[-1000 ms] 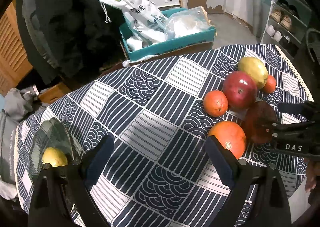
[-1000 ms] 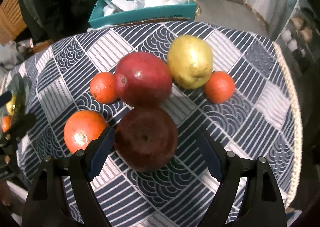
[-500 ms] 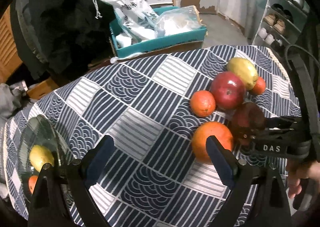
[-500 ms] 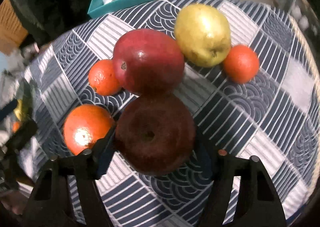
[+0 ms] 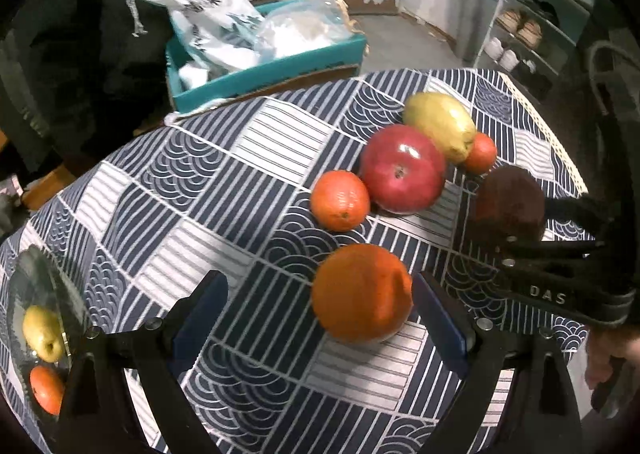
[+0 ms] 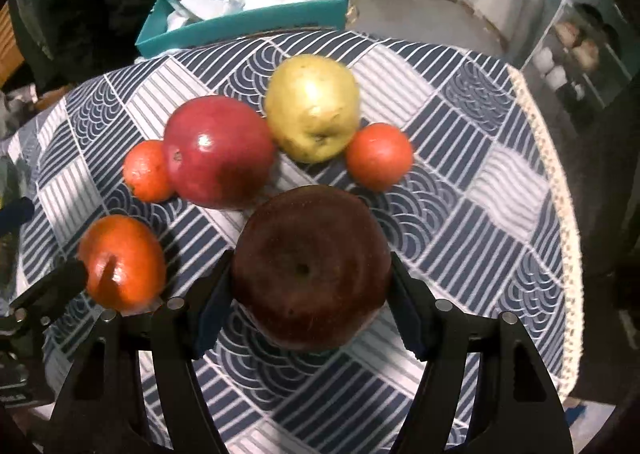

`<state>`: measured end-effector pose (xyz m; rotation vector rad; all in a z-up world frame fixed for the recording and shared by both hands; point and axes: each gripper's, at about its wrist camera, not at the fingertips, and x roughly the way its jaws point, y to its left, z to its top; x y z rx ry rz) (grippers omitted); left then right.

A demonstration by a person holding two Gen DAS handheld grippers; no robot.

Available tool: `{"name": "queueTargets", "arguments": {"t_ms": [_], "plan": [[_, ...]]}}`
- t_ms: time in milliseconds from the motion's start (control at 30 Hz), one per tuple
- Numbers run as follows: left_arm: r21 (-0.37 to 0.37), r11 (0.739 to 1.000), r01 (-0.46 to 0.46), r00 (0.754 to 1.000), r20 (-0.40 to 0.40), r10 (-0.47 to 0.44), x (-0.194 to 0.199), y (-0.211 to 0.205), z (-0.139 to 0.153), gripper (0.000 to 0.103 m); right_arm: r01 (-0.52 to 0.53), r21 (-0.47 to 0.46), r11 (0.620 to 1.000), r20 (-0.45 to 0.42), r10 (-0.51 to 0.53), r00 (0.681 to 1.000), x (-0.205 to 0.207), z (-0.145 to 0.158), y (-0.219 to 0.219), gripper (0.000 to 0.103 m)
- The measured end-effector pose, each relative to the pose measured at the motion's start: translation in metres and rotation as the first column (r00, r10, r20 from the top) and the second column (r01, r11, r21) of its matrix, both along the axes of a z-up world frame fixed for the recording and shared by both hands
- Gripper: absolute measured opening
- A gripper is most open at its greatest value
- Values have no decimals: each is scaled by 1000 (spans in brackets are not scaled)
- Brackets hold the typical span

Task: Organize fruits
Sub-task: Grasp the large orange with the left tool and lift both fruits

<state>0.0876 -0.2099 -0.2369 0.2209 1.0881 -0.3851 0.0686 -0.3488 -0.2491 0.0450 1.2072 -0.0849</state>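
Right tongs [image 6: 310,318] clamped on the dark red apple [image 6: 310,266], both pads flat against its sides; jaws have just been closing, apple between them. Left tongs [image 5: 320,318] spread wide and empty, the big orange [image 5: 361,293] sits between the fingers, nearer the right-hand pad, not pressed

Step judged: pick-up phase for both hands, right grasp looks made, left one lining up on the orange. Next move likely calls for lifting the apple clear of the red apple [image 6: 218,152] just behind it without knocking it, and left tongs need centring on the orange before squeezing

Rest of fruit on the bench [image 5: 248,142]: yellow pear [image 6: 312,108], small orange [image 6: 146,170] touching the red apple's left side, another small orange [image 6: 379,156] by the pear. Glass plate [image 5: 24,274] at the bench's left edge already holds a pear and an orange, probably the drop spot, well apart from the pile
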Motion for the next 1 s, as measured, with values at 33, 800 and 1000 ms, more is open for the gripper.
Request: {"name": "queueTargets", "arguments": {"t_ms": [33,800,1000], "plan": [[8,1000,7,1000,-6,-7,0,-4,-3,94,-1,-13,1000,3,1,1000,-2,0,-2,71],[-44,998,41,989,-140,-47,5,-18,-45,69,-9,-35,999,9,10,1000,-10,-2,-7,71],[-25,999,30,992,-120,-33,0,-15,-43,68,-23,-45,999,15,23,1000,-9,-1,-2,71]]}}
